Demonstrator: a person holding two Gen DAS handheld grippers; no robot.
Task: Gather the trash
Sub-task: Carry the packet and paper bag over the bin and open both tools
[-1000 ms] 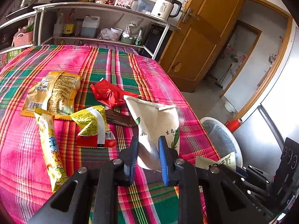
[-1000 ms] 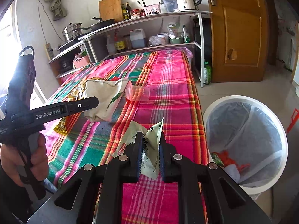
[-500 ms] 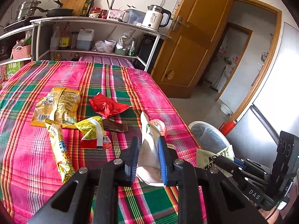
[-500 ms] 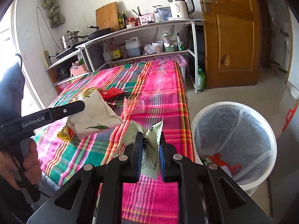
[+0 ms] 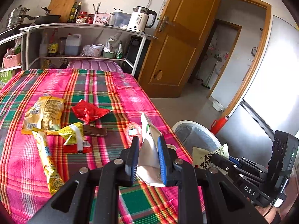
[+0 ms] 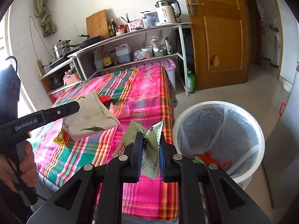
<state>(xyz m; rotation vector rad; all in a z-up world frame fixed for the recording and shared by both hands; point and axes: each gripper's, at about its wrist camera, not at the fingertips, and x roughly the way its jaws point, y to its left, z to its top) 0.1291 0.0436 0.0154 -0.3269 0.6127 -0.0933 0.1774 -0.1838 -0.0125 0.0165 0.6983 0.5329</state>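
Observation:
My left gripper (image 5: pixel 148 149) is shut on a white paper bag (image 5: pixel 149 149) with a green leaf print, held above the plaid table; the bag also shows in the right wrist view (image 6: pixel 89 115). My right gripper (image 6: pixel 150 149) is shut on a pale green wrapper (image 6: pixel 149 141), held over the table's right edge beside the white bin (image 6: pixel 218 140). The wrapper and the bin (image 5: pixel 196 136) also show in the left wrist view. The bin has a clear liner and some orange trash at the bottom.
On the plaid cloth (image 5: pixel 56 82) lie a yellow snack bag (image 5: pixel 44 113), a red wrapper (image 5: pixel 87 112), a yellow-red packet (image 5: pixel 74 138), a long yellow packet (image 5: pixel 46 158), a brown wrapper (image 5: pixel 95 131) and a clear cup (image 5: pixel 132 132). Shelves and a wooden door stand beyond.
Both grippers have lifted and pulled back from the table with their trash. The white bag has turned edge-on between the left fingers.

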